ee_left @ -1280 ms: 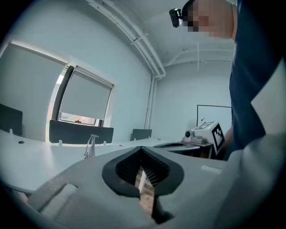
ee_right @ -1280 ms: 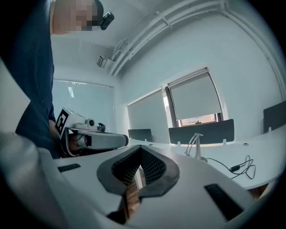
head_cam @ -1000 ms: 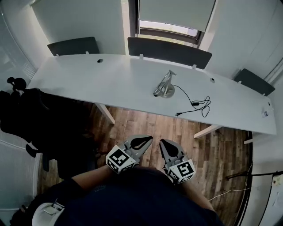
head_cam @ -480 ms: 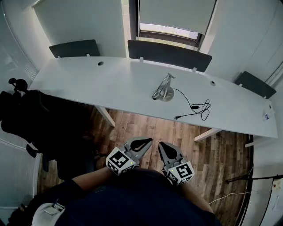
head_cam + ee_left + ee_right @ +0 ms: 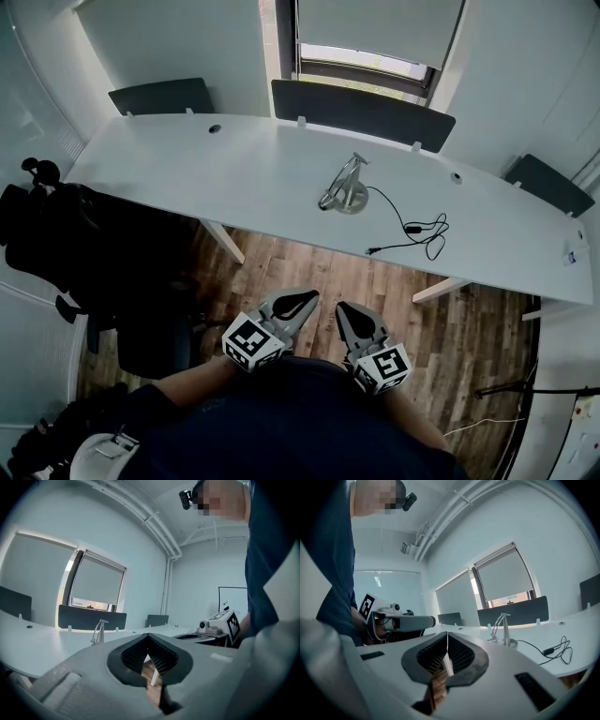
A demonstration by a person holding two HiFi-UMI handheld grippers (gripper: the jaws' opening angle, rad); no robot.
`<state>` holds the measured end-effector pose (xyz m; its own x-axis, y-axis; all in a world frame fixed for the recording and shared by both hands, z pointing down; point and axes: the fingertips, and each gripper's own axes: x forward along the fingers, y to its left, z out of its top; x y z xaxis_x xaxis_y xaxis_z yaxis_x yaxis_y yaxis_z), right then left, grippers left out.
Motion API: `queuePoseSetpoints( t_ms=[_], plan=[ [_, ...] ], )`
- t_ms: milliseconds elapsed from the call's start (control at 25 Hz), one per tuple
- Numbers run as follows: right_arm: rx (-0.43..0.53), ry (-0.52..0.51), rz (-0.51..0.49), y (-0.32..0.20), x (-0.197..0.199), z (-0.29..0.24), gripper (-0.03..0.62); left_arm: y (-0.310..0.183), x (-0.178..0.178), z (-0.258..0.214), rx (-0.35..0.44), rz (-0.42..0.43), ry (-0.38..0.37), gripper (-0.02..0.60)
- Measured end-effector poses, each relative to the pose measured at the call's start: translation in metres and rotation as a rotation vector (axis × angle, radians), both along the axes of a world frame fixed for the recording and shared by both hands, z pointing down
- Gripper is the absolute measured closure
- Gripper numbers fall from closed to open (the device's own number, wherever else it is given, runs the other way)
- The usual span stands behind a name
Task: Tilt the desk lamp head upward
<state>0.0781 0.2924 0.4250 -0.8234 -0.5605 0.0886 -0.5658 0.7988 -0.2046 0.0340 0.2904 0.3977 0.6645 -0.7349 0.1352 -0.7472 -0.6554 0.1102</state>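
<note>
A small silver desk lamp (image 5: 345, 184) stands on the long white desk (image 5: 234, 178), its thin arm leaning left and its head low near the desktop. It also shows far off in the left gripper view as the lamp (image 5: 98, 631) and in the right gripper view as the lamp (image 5: 501, 627). A black cable (image 5: 412, 225) runs from its base to the right. Both grippers are held close to my body, well short of the desk. My left gripper (image 5: 306, 300) is shut and empty. My right gripper (image 5: 345, 310) is shut and empty too.
Dark divider panels (image 5: 361, 111) stand along the desk's far edge under a window with a blind. A black office chair (image 5: 56, 244) sits at the left. White desk legs (image 5: 223, 242) stand on the wooden floor (image 5: 375, 281) between me and the desk.
The head view has shifted slightly, so the desk and lamp sit a little higher and to the left. Both grippers stay shut and nearly still.
</note>
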Motion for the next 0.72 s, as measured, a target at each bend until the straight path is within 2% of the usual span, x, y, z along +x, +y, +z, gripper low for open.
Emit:
queuePoseSetpoints(
  t_ms=[240,400,720],
  plan=[
    [0.014,0.019,0.007,-0.033,-0.002,0.006,0.583,-0.037,-0.007,0.003,0.020,-0.007,0.014,0.575],
    [0.013,0.032,0.040,-0.070,-0.012,0.008,0.583,-0.074,-0.019,0.003,0.042,0.018,0.015,0.575],
    [-0.016,0.059,0.122,-0.178,-0.051,0.012,0.583,-0.188,-0.062,0.003,0.051,0.087,0.023,0.575]
  ],
)
